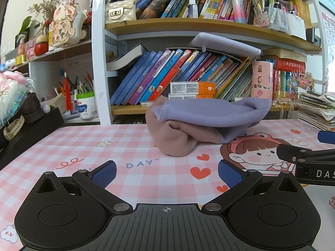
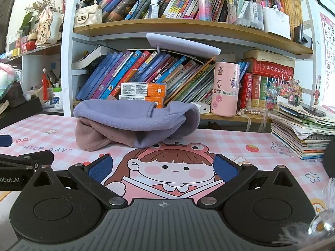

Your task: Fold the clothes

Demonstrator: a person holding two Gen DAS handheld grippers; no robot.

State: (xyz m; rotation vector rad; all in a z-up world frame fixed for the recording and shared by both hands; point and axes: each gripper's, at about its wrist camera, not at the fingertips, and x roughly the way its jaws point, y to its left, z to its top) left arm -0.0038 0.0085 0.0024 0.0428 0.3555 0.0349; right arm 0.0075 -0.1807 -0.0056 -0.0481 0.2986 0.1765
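A bundled garment lies on the pink checked mat (image 1: 134, 138), lilac cloth (image 1: 209, 110) on top and dusty-pink cloth (image 1: 175, 142) underneath. The right wrist view shows the same lilac (image 2: 129, 115) and pink (image 2: 94, 136) bundle at the mat's (image 2: 230, 144) far side, in front of the bookshelf. My left gripper (image 1: 167, 172) stands open, low over the mat, short of the bundle, with nothing between its blue pads. My right gripper (image 2: 163, 167) is open too, empty, over the cartoon girl print. Each gripper's tip shows at the other view's edge: the right gripper (image 1: 309, 161) and the left gripper (image 2: 25, 163).
A bookshelf (image 2: 188, 27) full of books rises right behind the mat. A pink canister (image 2: 225, 87) and a white charger (image 2: 202, 107) stand on its lower shelf. A stack of papers and notebooks (image 2: 303, 131) sits at the right. A black box (image 1: 27, 129) borders the left.
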